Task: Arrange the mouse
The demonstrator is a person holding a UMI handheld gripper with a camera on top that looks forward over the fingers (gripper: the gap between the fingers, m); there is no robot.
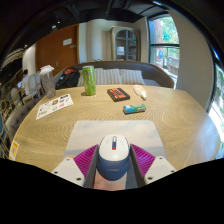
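Observation:
A white and blue computer mouse (113, 157) sits between my two fingers, over a grey mouse mat (113, 131) on the wooden table (180, 125). My gripper (113, 160) has its pink pads (86, 158) pressed against the mouse's left and right sides. The mouse appears held just above the mat's near edge. Its lower part is hidden by the gripper's body.
Beyond the mat lie a teal object (134, 109), a black and red flat item (118, 94), a white object (141, 93), a green cup (88, 80) and a printed sheet (54, 105). A grey sofa (120, 73) stands behind the table.

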